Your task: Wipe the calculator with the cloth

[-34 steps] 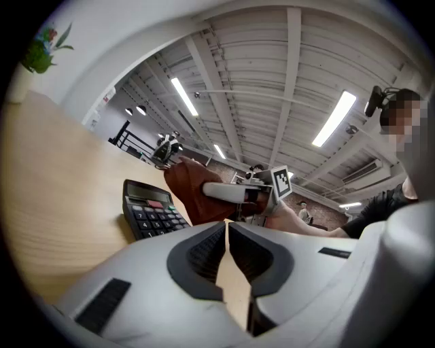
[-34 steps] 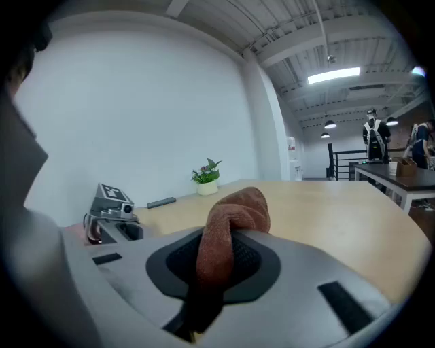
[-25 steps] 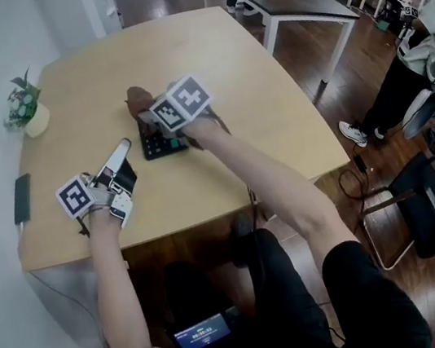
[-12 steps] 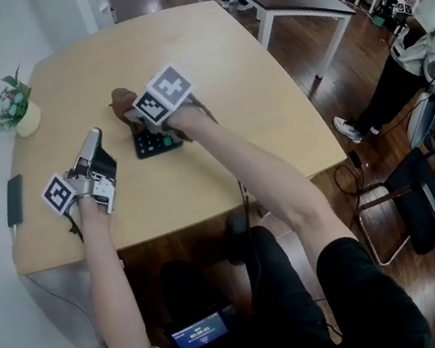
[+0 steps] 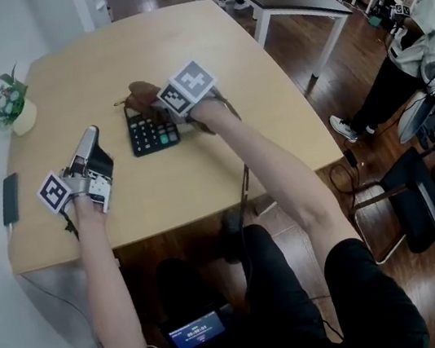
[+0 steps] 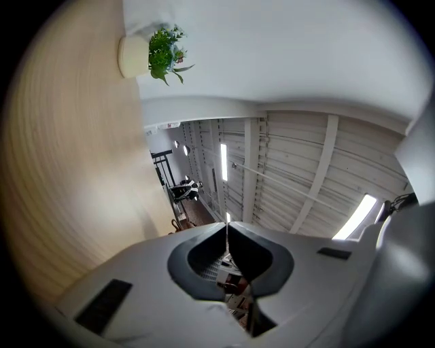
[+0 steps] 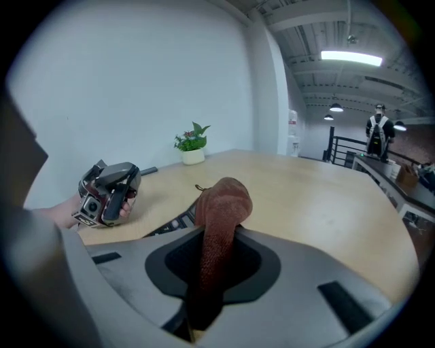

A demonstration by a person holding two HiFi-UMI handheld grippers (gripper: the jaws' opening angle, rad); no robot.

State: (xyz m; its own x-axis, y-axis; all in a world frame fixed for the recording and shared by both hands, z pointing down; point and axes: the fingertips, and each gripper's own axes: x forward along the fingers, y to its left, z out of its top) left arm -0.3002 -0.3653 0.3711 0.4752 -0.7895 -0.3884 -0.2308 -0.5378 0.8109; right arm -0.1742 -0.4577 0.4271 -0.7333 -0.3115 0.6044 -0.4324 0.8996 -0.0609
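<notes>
Calculator lay near the counter's middle. The right claw, clamped on the brown cloth, held it at the calculator's far edge, so wiping looked underway, not finished. The left claw, closed and empty, hung near the counter's left edge.

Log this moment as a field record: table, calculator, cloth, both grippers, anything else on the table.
table: light wood, rounded corners
calculator: black, flat on table, keys up
cloth: brown, bunched, at calculator's far edge
right gripper: shut on cloth
left gripper: shut, empty, left of calculator
other: small potted plant and dark flat device near table's left edge
</notes>
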